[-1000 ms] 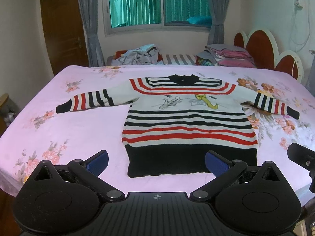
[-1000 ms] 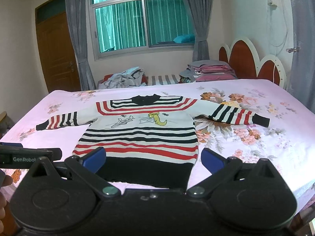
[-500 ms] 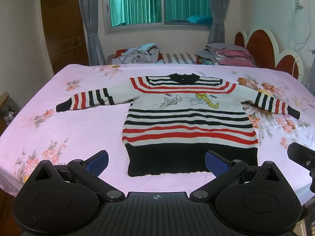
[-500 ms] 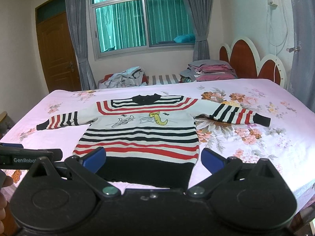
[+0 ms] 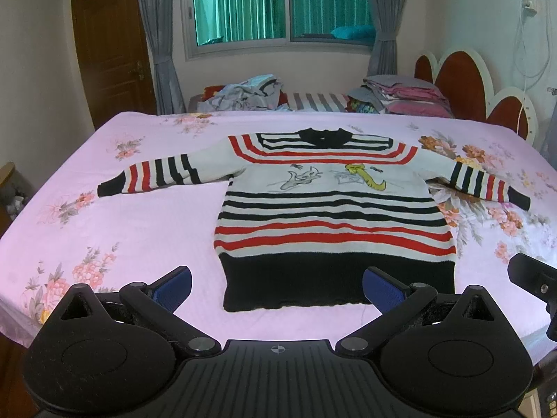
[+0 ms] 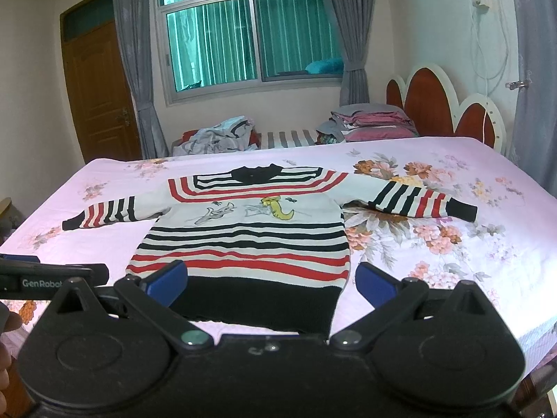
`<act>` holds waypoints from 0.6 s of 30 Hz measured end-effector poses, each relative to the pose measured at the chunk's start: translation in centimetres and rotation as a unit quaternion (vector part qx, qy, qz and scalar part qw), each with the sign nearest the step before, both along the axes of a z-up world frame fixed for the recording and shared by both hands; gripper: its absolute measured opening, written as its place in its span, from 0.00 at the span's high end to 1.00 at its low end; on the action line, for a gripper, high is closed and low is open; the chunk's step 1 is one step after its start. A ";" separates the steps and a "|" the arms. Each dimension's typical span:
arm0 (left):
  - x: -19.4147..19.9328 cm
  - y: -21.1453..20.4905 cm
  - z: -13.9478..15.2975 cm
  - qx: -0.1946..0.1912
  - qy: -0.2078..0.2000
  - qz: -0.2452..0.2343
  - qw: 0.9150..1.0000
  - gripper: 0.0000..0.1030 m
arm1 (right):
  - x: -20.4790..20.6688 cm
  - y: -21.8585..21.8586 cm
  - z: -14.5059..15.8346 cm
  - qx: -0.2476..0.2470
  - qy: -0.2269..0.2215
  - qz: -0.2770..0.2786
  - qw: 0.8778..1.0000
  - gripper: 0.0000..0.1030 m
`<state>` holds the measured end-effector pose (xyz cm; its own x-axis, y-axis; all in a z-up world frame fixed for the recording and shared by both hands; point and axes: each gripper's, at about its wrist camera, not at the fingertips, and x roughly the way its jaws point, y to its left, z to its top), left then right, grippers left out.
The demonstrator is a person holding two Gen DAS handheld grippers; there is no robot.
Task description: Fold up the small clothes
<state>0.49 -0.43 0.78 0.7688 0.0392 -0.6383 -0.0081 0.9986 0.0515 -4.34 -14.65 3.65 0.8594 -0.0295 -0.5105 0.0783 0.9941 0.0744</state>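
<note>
A small striped sweater (image 5: 330,209), white with red and black stripes, a black hem and a cartoon print, lies flat and face up on the pink floral bed (image 5: 139,230), both sleeves spread out. It also shows in the right wrist view (image 6: 243,237). My left gripper (image 5: 276,287) is open and empty, held above the bed's near edge in front of the black hem. My right gripper (image 6: 271,284) is open and empty, also just in front of the hem. The left gripper's side shows at the left edge of the right wrist view (image 6: 52,275).
A loose heap of clothes (image 5: 243,95) and a stack of folded clothes (image 5: 400,99) lie beyond the bed's far edge. A red and white headboard (image 5: 470,87) stands at the right. A brown door (image 5: 111,52) is at the left.
Both grippers have drifted slightly; the sweater sits a little lower in both views. The sweater has not moved on the bed.
</note>
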 end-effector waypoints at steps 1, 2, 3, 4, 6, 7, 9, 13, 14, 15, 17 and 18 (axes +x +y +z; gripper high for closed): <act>0.0 0.0 0.0 0.000 0.000 -0.001 1.000 0.00 | 0.0 0.0 0.0 0.000 0.000 0.000 1.000 0.00; 0.0 0.1 0.0 -0.001 0.000 -0.001 1.000 0.00 | 0.0 0.0 0.0 0.000 0.000 0.000 1.000 0.00; 0.1 0.0 0.0 -0.001 0.000 -0.001 1.000 0.00 | 0.0 0.0 0.0 0.001 0.000 0.000 1.000 0.00; 0.1 0.0 0.0 -0.001 0.000 -0.001 1.000 0.00 | 0.0 0.0 0.0 0.001 0.000 0.000 1.000 0.00; 0.1 0.0 0.0 -0.001 0.000 -0.001 1.000 0.00 | 0.0 -0.1 0.0 0.001 0.000 0.000 1.000 0.00; 0.1 0.0 0.0 -0.001 -0.001 -0.001 1.000 0.00 | 0.0 -0.1 0.0 0.001 0.000 0.000 1.000 0.00; 0.1 0.0 0.0 0.000 -0.001 0.000 1.000 0.00 | 0.0 0.0 0.0 0.001 0.001 0.000 1.000 0.00; 0.2 0.1 -0.1 -0.003 0.000 0.001 1.000 0.00 | 0.0 0.0 -0.2 0.002 0.001 0.001 1.000 0.00; 0.1 0.2 0.0 -0.002 0.000 0.000 1.000 0.00 | 0.0 0.0 -0.3 0.001 0.002 0.000 1.000 0.00; 0.2 0.2 -0.1 -0.002 0.000 0.001 1.000 0.00 | 0.0 0.0 -0.3 0.001 0.002 0.000 1.000 0.00; 0.1 0.3 -0.1 -0.002 0.000 0.000 1.000 0.00 | 0.0 0.0 -0.3 0.002 0.001 0.000 1.000 0.00; 0.2 0.3 -0.1 -0.002 0.000 0.000 1.000 0.00 | 0.0 0.0 -0.3 0.002 0.002 0.000 1.000 0.00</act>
